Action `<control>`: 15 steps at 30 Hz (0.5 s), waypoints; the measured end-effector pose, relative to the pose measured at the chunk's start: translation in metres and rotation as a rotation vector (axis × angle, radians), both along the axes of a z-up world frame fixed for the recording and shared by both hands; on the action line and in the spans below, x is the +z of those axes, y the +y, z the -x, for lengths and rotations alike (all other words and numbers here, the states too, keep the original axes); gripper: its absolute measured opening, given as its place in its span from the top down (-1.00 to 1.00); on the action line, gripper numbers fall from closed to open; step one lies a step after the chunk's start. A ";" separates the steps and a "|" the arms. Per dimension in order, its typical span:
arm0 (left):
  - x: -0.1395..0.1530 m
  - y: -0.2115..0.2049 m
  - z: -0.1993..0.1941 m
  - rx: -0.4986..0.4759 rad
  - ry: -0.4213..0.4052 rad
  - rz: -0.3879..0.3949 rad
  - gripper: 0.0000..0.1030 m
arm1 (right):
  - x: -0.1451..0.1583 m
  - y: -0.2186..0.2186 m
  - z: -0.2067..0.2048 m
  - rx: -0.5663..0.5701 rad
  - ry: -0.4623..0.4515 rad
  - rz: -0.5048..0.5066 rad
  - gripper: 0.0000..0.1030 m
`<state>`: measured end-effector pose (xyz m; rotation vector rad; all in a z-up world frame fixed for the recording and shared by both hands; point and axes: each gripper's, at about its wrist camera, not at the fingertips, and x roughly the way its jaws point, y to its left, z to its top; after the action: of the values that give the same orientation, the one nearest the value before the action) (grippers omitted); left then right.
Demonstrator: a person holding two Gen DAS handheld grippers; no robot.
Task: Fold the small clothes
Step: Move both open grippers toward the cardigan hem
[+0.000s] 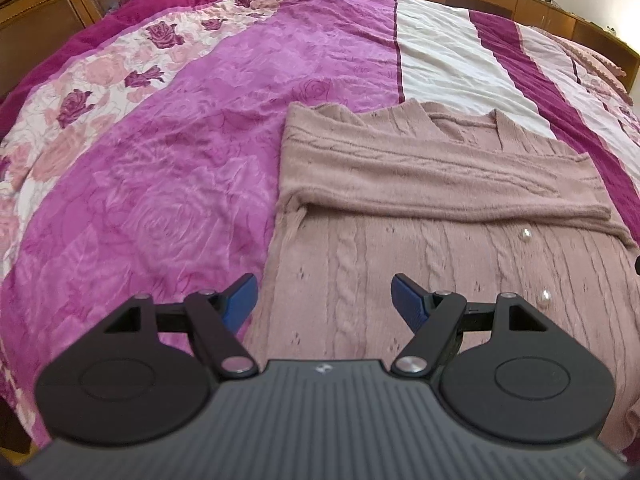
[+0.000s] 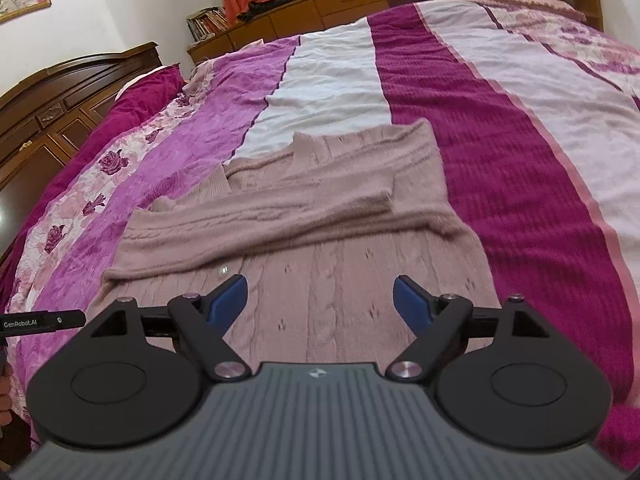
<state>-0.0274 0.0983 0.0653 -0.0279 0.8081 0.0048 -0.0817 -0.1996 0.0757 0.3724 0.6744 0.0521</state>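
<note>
Sweater (image 1: 420,240): pink cable-knit, spread flat on my bed, neckline away from me, hem toward me; laid smooth so the folds come out square.
Sleeves (image 1: 440,178): both crossed over the chest in a band, kept inside the body outline, so the lengthwise fold looks to be what remains.
Pearl buttons (image 1: 525,234): two show on the front, right of centre.
Bedspread (image 1: 180,160): magenta, white and rose stripes; serves as the work surface.
Left gripper (image 1: 324,296): jaws wide, holding nothing; poised over the sweater's left lower edge, near the hem.
Right gripper (image 2: 320,298): jaws wide, holding nothing; over the lower body, right of centre.
Contact: neither seems to touch the knit, though fisheye bend makes height hard to judge.
</note>
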 end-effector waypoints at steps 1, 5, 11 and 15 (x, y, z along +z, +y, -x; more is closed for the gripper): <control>0.000 0.000 0.003 0.000 0.001 -0.003 -0.45 | -0.002 -0.002 0.004 -0.002 0.005 -0.006 -0.66; -0.005 0.002 0.016 0.017 0.013 -0.012 -0.45 | -0.009 -0.009 0.019 -0.010 0.030 -0.018 -0.66; -0.009 0.003 0.033 0.031 0.028 -0.013 -0.45 | -0.017 -0.015 0.039 -0.002 0.053 -0.022 -0.66; -0.010 0.004 0.040 0.043 0.026 -0.029 -0.45 | -0.016 -0.017 0.047 0.013 0.064 -0.010 -0.66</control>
<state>-0.0678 0.1023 0.0550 -0.0185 0.8328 0.0578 -0.1289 -0.2165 0.0595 0.3806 0.7396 0.0558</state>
